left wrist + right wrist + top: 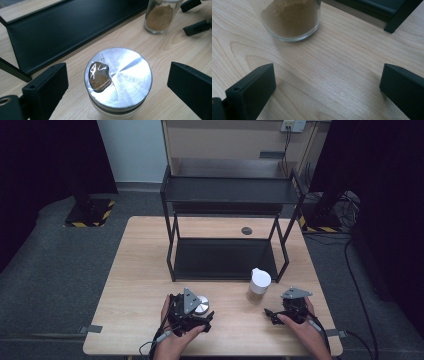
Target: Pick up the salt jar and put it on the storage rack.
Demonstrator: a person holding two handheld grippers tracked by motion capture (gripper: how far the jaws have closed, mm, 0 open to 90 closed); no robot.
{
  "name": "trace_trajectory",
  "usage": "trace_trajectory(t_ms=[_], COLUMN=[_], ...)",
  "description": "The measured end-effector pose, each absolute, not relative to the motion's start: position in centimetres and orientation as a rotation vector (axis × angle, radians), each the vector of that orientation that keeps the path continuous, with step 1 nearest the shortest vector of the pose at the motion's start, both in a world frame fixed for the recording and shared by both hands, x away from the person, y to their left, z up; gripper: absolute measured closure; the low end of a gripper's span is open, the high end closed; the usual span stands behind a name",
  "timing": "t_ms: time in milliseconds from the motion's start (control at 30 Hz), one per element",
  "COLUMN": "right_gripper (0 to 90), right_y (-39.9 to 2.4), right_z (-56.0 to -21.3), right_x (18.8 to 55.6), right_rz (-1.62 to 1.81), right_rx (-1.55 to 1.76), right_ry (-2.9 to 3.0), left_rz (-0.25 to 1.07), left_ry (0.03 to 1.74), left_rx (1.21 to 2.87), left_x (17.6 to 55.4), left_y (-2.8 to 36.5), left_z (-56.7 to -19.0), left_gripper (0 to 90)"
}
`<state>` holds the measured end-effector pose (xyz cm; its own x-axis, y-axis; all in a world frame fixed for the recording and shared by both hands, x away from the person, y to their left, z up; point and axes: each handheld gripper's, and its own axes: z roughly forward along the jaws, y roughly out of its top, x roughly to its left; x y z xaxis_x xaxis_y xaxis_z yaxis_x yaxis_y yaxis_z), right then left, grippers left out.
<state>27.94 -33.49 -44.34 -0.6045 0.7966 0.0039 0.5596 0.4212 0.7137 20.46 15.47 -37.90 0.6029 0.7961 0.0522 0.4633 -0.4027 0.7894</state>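
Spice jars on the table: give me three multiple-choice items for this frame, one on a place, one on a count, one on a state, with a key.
1. Where does the metal-lidded jar stand?
A. On the rack's top shelf
B. On the table between the left gripper's open jaws
C. Inside the right gripper

2. How many jars are on the table?
A. One
B. Two
C. Four

3. What state is the right gripper in?
A. Open, holding nothing
B. Shut on the white-lidded jar
C. Shut on the rack's leg

Key:
1 B: the left gripper view shows the left gripper with a jaw on each side of the jar, apart from it.
2 B: the high view shows that jar and the white-lidded jar near the rack.
3 A: the right gripper view shows bare wood between its wide jaws.
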Motion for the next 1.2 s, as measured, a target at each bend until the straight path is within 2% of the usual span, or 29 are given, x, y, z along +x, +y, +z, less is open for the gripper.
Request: trace_trajectory(t_ms=[1200], right_gripper=[1.1], right_y=[-33.5], right_z=[-44.3], right_x=[28.0], right_rz=[0.989], right_rx=[1.165], right_ry=[2.347], left_rz=[0.487], left_ry=[1.047], left_rx=[2.110], left_x=[21.8], left_y=[15.3], left_z=[-40.9], left_gripper=[3.1])
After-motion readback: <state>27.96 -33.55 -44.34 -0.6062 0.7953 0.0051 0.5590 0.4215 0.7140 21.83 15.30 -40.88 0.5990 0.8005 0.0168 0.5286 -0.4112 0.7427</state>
